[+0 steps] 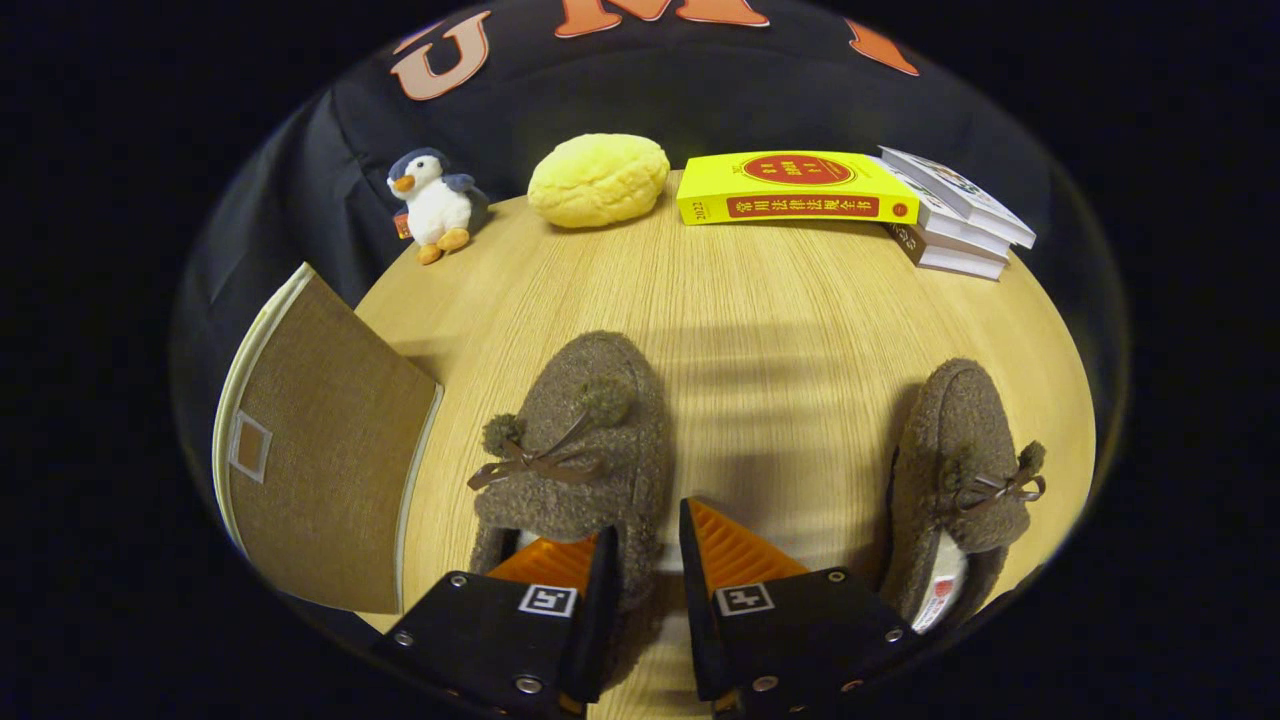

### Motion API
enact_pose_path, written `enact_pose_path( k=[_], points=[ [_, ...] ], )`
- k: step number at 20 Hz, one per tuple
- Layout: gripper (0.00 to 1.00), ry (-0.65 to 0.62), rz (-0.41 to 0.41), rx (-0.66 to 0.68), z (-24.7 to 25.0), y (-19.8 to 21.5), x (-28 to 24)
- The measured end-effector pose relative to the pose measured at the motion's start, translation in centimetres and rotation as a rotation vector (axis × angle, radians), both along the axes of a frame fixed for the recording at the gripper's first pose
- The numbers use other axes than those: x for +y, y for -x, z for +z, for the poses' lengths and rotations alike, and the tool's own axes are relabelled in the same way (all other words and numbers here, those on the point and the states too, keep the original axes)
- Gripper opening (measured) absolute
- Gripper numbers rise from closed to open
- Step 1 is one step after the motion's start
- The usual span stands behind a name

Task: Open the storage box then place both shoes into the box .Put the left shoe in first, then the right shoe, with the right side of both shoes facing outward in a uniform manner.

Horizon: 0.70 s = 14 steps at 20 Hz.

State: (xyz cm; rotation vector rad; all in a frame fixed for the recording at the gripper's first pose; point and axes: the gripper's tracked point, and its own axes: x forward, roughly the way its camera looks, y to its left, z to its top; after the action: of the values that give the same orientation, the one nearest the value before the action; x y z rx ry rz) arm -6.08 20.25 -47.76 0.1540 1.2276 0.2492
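Gripper (645,560) fingers straddle right wall of left shoe (575,450), narrow gap; firm clamp cannot be confirmed. Box (320,470) beside it; right shoe (960,480) waits.

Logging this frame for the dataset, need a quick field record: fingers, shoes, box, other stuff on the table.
fingers: gripper astride the right side wall of the near shoe, one finger inside the opening; whether both press it, cannot tell
other shoe: second brown shoe to the right, on the table, untouched
box: brown storage box at left
background: penguin plush, yellow bun-shaped plush, yellow book, stacked books
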Motion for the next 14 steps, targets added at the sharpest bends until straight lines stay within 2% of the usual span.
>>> enact_pose_path(
  k=[3,7,14],
  points=[
    [0.21,-0.004,-0.026,0.003,-0.1,-0.1,0.4],
    [0.08,-0.020,-0.097,0.010,0.9,-0.5,0.3],
    [0.05,-0.104,-0.177,-0.018,8.2,-1.7,2.8]
  ],
)
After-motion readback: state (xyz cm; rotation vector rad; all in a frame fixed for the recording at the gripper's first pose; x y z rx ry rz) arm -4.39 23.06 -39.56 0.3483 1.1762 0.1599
